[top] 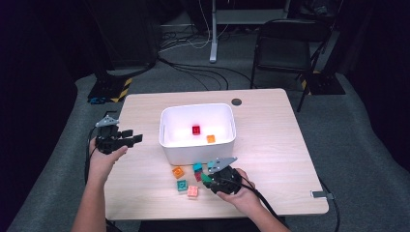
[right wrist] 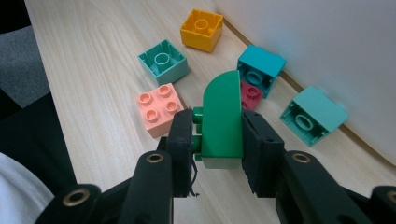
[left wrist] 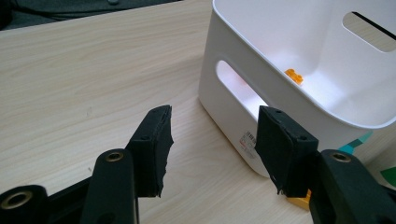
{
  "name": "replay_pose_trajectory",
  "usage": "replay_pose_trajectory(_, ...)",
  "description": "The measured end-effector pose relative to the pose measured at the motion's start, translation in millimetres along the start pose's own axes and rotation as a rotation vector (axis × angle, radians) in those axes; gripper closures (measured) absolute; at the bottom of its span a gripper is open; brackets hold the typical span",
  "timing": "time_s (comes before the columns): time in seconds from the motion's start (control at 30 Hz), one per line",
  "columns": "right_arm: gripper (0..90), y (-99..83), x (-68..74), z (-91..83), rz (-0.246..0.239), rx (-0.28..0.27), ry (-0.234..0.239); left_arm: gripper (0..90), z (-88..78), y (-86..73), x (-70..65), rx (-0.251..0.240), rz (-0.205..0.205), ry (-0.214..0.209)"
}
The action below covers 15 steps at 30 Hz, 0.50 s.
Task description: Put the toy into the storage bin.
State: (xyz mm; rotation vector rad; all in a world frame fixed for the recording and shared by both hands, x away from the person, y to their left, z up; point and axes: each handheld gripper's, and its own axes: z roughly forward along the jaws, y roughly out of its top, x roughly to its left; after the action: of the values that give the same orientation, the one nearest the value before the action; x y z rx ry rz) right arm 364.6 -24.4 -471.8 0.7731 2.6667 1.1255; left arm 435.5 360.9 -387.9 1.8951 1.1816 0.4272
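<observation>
Low in the middle of the right gripper view, between my right gripper (right wrist: 217,140)'s two black pads, sits the green block (right wrist: 223,119); its rounded end points away from me and the pads press on its flat sides, studs poking toward the left pad, which I judge a steady way to carry it; in the high view that same gripper (top: 212,178) lies just below the white bin (top: 167,145), near the frame's lower middle, so a short lift over the wall should do it. Around the block the loose pieces lie on the table (top: 270,145): a pink block (right wrist: 159,109) just left of the claw, a mint block (right wrist: 163,61) above that, a yellow block (right wrist: 201,30) toward the top, a teal block (right wrist: 261,67) stacked on a red one (right wrist: 250,95), and another mint block (right wrist: 313,114) at the right, close to the bin's wall. Inside the bin a red block (top: 196,129) and an orange block (top: 211,138) already rest, so I take the work as sorting pieces into it. At the left of the high view my left gripper (top: 121,137) hangs off the table's edge; its jaws stand spread with nothing between them, pointing toward the bin's handle slot (left wrist: 238,88), probably ready to steady it.
</observation>
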Motion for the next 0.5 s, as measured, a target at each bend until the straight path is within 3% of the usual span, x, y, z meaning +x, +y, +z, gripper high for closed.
replay_pose_trajectory(0.5, 66.4, 20.3, -7.9, -25.8, -0.017, -0.006, 0.040, 45.5, -0.5, 0.2, -0.3, -0.001, 0.000, 0.001)
